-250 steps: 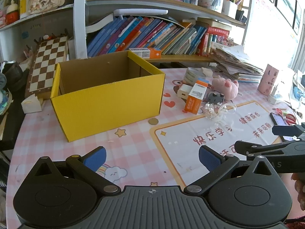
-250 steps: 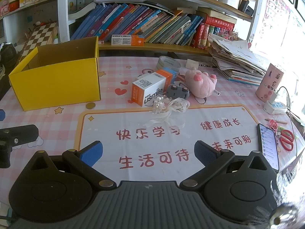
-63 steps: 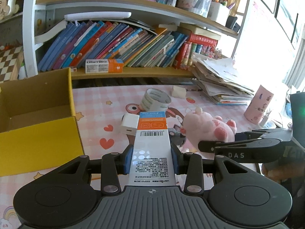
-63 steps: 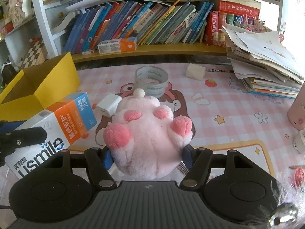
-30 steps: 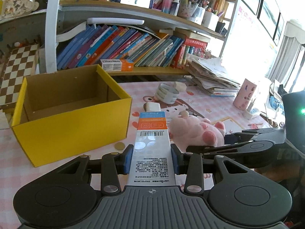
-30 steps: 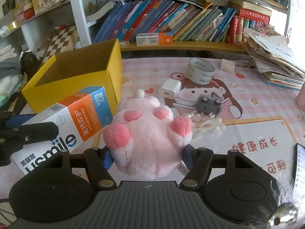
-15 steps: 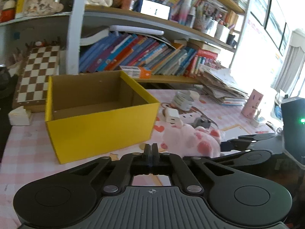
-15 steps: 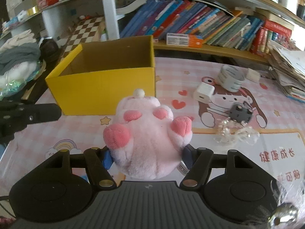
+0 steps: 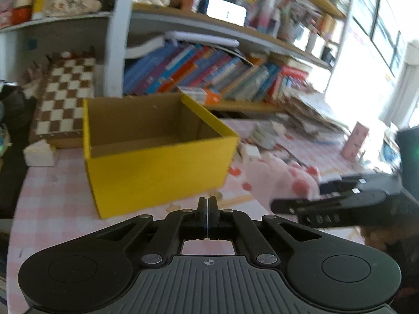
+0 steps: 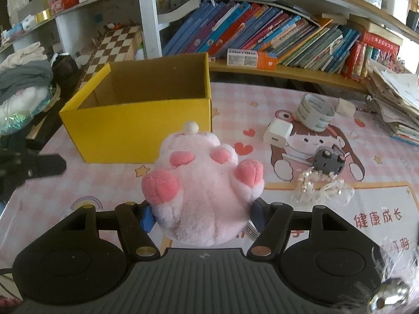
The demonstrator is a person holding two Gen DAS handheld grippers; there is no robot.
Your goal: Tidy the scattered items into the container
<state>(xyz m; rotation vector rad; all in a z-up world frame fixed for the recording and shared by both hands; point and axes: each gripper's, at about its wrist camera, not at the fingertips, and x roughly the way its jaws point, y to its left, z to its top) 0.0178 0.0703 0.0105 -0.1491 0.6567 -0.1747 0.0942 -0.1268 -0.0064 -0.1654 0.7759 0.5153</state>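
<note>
**Pink plush held short of the yellow box**

Pink and soft, the plush toy (image 10: 203, 193) sits clamped between the blue pads of the right gripper (image 10: 201, 216), belly and paws turned up toward the camera. It looks light and squashy, so the body gives under the pads; a hold across the thick middle, as here, seems safer than one on a paw. Ahead of this gripper and slightly to its left stands the yellow cardboard box (image 10: 136, 128), open-topped, with no item visible inside from either view. The left gripper (image 9: 207, 204) has its jaws pressed together on nothing, the box just ahead of it. A charger (image 10: 277, 133), tape roll (image 10: 315, 112) and ribbon (image 10: 323, 189) lie ahead to the right.
</note>
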